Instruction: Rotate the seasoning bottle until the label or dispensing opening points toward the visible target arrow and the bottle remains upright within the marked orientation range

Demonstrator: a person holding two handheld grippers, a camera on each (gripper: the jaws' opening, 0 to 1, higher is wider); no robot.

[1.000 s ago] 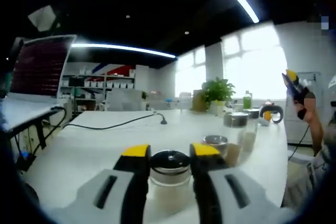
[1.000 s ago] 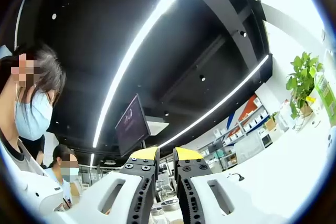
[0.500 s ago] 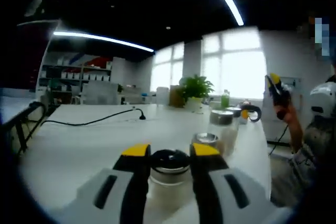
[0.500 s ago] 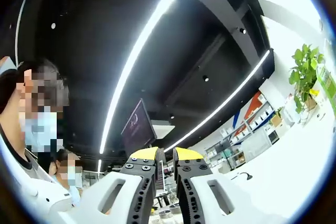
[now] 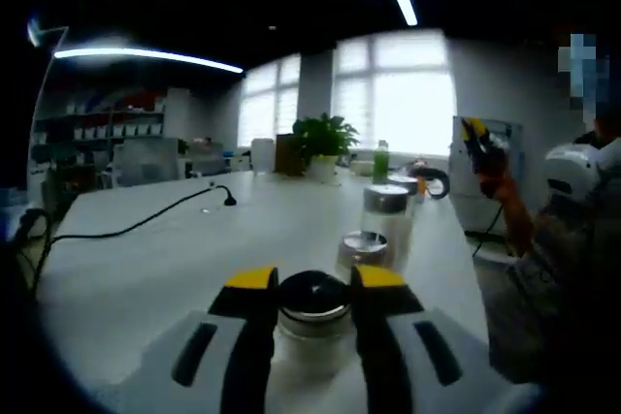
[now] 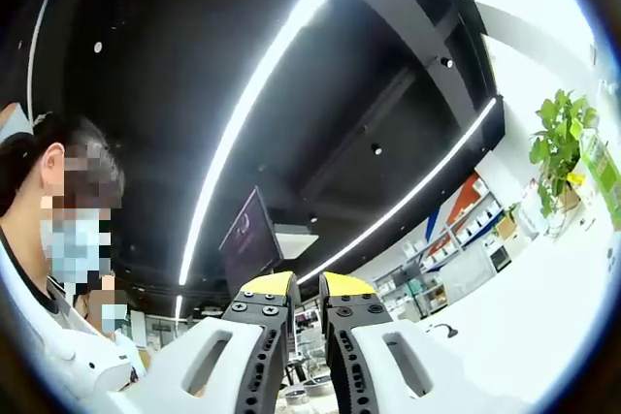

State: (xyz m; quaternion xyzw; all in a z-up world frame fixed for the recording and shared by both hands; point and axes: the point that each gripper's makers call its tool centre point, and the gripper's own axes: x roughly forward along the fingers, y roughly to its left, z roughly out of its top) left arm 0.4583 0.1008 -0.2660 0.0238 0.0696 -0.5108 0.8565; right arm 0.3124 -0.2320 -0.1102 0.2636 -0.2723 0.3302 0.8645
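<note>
A glass seasoning bottle with a dark lid and pale contents stands upright on the white table. My left gripper is shut on it, its yellow-tipped jaws pressing the neck from both sides. In the left gripper view the right gripper shows at the right, raised well above the table in a person's hand. In the right gripper view my right gripper points up at the ceiling, its jaws nearly together with nothing between them. No target arrow is visible.
Two more jars stand just beyond the held bottle. A black cable crosses the table on the left. A potted plant and a green bottle stand at the far end. A masked person is at the left of the right gripper view.
The left gripper view has swung left to right across the room, so the jars and plant sit more to the left. The bottle stays gripped. The right gripper stays raised.
</note>
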